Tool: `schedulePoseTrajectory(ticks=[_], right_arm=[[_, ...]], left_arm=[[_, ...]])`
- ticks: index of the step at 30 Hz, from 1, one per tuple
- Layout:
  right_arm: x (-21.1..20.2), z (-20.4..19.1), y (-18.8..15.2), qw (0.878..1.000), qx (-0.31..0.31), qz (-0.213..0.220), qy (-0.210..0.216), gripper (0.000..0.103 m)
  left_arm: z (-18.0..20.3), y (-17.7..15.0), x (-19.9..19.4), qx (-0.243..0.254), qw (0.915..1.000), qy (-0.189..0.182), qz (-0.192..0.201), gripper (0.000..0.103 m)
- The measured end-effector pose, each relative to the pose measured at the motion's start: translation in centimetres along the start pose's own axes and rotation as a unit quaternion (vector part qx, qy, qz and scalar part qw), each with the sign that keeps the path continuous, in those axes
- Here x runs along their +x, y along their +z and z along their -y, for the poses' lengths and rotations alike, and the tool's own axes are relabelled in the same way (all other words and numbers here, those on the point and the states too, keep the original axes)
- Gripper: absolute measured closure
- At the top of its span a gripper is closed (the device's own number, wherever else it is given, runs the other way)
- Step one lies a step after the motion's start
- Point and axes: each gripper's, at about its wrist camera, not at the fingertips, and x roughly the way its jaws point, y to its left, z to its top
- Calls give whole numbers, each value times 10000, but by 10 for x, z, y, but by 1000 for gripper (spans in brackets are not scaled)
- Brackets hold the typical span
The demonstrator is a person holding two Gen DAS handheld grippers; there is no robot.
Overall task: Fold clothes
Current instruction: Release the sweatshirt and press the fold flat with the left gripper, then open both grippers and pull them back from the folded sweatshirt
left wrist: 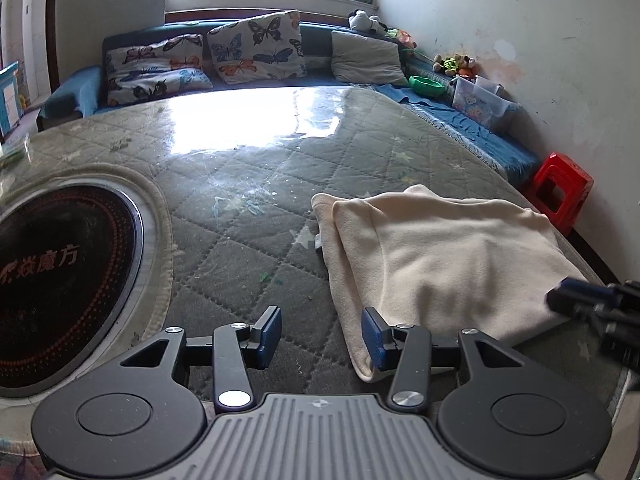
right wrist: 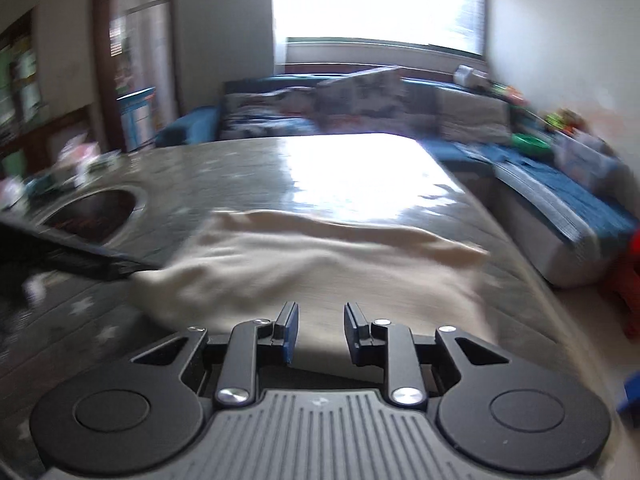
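A cream garment [left wrist: 440, 256], folded into a rough rectangle, lies on the quilted grey table cover [left wrist: 248, 240] near the table's right edge. My left gripper [left wrist: 322, 336] is open above the cover at the garment's near left corner. Its right finger [left wrist: 374, 338] hovers over the garment's hem, and nothing sits between the pads. The right gripper's dark tip [left wrist: 592, 304] reaches in over the garment's right side. In the blurred right wrist view, my right gripper [right wrist: 321, 332] stands narrowly open above the garment [right wrist: 312, 268], holding nothing. The left gripper [right wrist: 80, 256] shows at the left.
A round black induction cooker [left wrist: 60, 264] is set into the table at the left. Behind the table runs a blue sofa with butterfly pillows [left wrist: 256, 48]. A green bowl [left wrist: 426, 85], a plastic box [left wrist: 482, 104] and a red stool [left wrist: 560, 188] stand along the right wall.
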Motion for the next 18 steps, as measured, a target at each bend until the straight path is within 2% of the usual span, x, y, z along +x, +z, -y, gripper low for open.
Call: schedulePoseTrajectory(ticks=[6, 11, 16, 18], right_arm=[[-1, 43, -18, 9977, 534, -168, -378, 77], [-10, 53, -19, 9965, 739, -51, -381, 77], [-2, 57, -17, 9956, 811, -128, -444, 77], [-3, 55, -18, 9956, 806, -119, -455, 77]], left_arm=[[1, -3, 5, 101, 9999, 98, -78, 56], [2, -3, 6, 148, 9998, 123, -90, 56], [3, -3, 2, 136, 9998, 125, -116, 55], [4, -3, -1, 140, 9997, 161, -138, 52]])
